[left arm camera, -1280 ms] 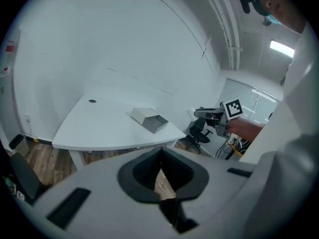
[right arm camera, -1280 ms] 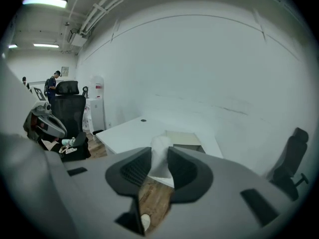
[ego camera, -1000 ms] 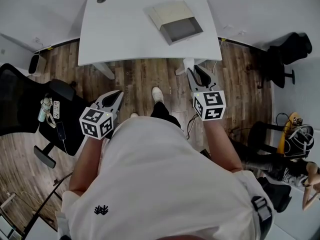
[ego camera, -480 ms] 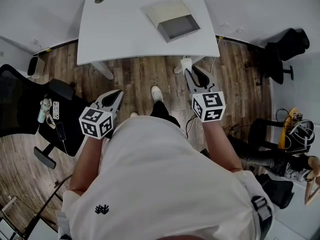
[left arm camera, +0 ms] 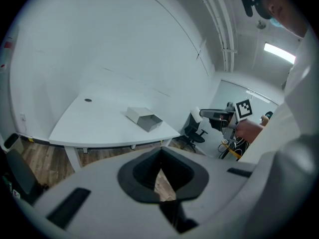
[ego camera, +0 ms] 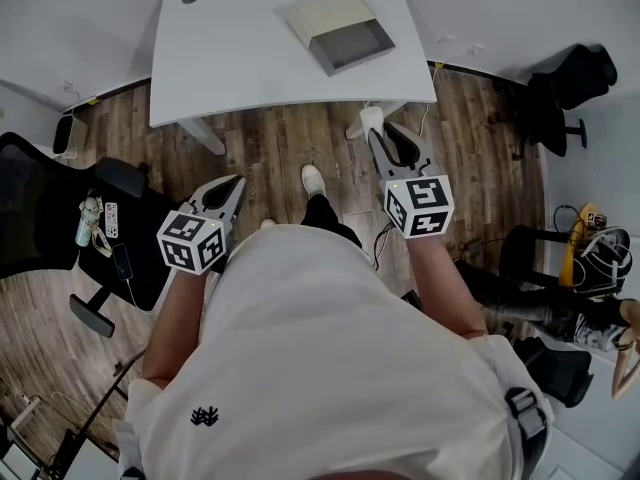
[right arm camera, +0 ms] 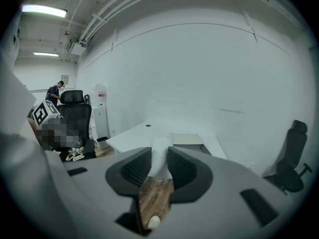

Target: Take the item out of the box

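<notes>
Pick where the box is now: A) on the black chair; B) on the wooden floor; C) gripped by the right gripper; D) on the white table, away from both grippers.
D: the box sits on the white table, with the left gripper and right gripper over the floor.

Open wooden floor (ego camera: 270,153) lies between the person and the counter (ego camera: 230,58). The counter's white leg (ego camera: 366,120) stands just ahead of the right hand-held gripper (ego camera: 386,138). The top is bare around the box (ego camera: 338,33). A black chair (ego camera: 50,208) crowds the left, and another chair (ego camera: 565,98) stands well off to the right.
</notes>
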`<state>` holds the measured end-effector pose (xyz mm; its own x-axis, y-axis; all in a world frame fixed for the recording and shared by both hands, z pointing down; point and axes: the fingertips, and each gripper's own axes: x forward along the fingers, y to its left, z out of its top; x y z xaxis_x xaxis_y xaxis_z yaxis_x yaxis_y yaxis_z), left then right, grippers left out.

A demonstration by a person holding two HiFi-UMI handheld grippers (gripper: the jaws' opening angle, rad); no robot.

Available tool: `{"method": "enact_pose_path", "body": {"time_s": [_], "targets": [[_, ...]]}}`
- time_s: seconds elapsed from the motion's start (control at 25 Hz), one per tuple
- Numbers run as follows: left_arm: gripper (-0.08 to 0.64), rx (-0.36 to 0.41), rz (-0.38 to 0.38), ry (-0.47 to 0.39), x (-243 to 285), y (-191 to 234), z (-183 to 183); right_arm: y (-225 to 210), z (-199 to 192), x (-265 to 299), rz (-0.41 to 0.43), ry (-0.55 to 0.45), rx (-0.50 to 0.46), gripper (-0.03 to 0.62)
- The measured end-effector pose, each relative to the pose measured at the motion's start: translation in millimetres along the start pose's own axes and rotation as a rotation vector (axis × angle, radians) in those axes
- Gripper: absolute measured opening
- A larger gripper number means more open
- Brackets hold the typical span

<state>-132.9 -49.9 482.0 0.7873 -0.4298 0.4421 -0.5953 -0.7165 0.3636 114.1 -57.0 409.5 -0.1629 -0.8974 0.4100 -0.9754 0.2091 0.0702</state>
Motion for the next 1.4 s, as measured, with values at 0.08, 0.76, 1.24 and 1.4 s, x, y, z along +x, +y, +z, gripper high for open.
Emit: {"method": "enact_pose_path", "body": {"time_s": [0.08, 0.76, 1.24, 1.4], "targets": [[0.006, -0.001, 0.000, 0.000, -0.4, -0.1, -0.7, 0.7, 0.7, -1.2, 0.000, -0.003, 0.000, 0.104], [0.006, -0.007, 0.007, 0.015, -1.5, 0.4, -3.7, -7.9, 1.0, -0.3, -0.018, 0.001, 0.006, 0.103], [0.006, -0.013, 0.023, 0.024, 0.9, 2.4, -4.4, -17.2, -1.0, 6.4, -0.016, 0.008, 0.008, 0.101], [0.006, -0.019, 0.029, 0.025, 3.7, 5.5, -3.3, -19.7, -0.4, 12.8, -0.011, 0.010, 0.006, 0.101]]}}
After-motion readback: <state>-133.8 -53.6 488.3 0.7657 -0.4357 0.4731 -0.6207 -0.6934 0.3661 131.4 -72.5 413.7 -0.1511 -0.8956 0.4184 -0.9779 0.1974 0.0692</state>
